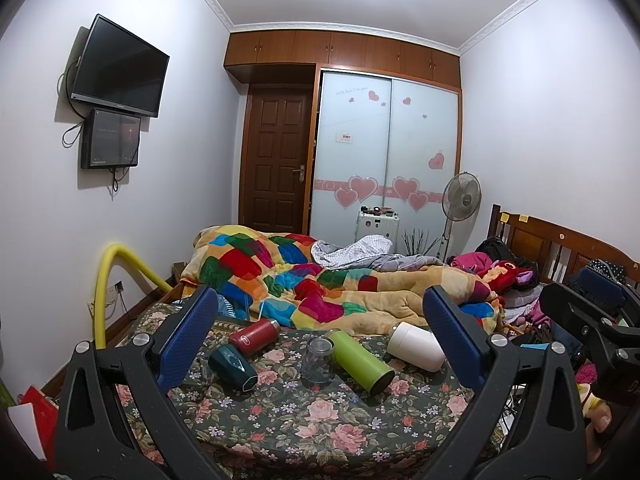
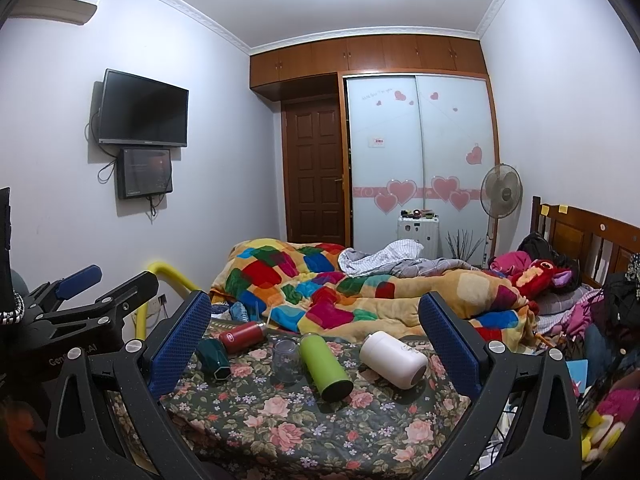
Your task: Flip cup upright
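Several cups lie on the floral bedspread (image 1: 320, 420): a red bottle (image 1: 256, 335), a dark teal cup (image 1: 233, 366), a green bottle (image 1: 360, 361) and a white cup (image 1: 418, 346), all on their sides. A clear glass cup (image 1: 318, 359) stands among them; I cannot tell which end is up. My left gripper (image 1: 320, 328) is open and empty, held back from the cups. My right gripper (image 2: 316, 328) is open and empty, also short of the cups: red (image 2: 242, 336), teal (image 2: 214, 358), clear (image 2: 286, 360), green (image 2: 325, 366), white (image 2: 394, 358).
A patchwork blanket (image 1: 320, 284) is heaped behind the cups. Clothes and a red plush toy (image 1: 508, 274) lie at the wooden headboard (image 1: 560, 248) on the right. A yellow tube (image 1: 108, 288) stands at the left bed edge. The other gripper shows at each view's side.
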Demonstrator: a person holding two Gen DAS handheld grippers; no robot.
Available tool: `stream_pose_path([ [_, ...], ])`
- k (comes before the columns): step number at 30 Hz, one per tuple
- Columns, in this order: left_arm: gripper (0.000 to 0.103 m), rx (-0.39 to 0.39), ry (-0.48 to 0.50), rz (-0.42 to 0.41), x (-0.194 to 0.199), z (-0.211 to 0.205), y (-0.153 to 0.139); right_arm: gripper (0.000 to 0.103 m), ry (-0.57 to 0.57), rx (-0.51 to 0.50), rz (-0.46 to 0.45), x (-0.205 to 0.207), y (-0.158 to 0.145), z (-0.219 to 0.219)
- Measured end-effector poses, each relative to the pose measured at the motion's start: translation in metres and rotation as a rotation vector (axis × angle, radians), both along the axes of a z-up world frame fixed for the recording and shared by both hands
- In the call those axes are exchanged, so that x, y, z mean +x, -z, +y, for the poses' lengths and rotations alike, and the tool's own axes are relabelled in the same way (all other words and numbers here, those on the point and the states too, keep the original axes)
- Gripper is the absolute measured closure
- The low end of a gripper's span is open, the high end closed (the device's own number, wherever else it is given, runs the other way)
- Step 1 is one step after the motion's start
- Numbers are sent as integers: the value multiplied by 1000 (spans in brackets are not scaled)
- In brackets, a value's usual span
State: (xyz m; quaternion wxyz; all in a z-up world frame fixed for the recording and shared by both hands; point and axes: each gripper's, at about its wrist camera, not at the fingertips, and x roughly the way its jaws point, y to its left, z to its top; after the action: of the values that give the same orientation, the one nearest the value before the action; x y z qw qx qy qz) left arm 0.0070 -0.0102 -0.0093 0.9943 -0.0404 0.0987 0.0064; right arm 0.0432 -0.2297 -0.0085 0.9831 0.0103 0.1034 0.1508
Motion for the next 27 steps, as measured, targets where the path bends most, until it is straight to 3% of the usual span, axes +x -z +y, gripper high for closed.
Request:
stream_pose_path([
  [27, 0, 0, 2, -3, 1, -3, 2, 0, -1, -4, -3, 0, 0, 1],
])
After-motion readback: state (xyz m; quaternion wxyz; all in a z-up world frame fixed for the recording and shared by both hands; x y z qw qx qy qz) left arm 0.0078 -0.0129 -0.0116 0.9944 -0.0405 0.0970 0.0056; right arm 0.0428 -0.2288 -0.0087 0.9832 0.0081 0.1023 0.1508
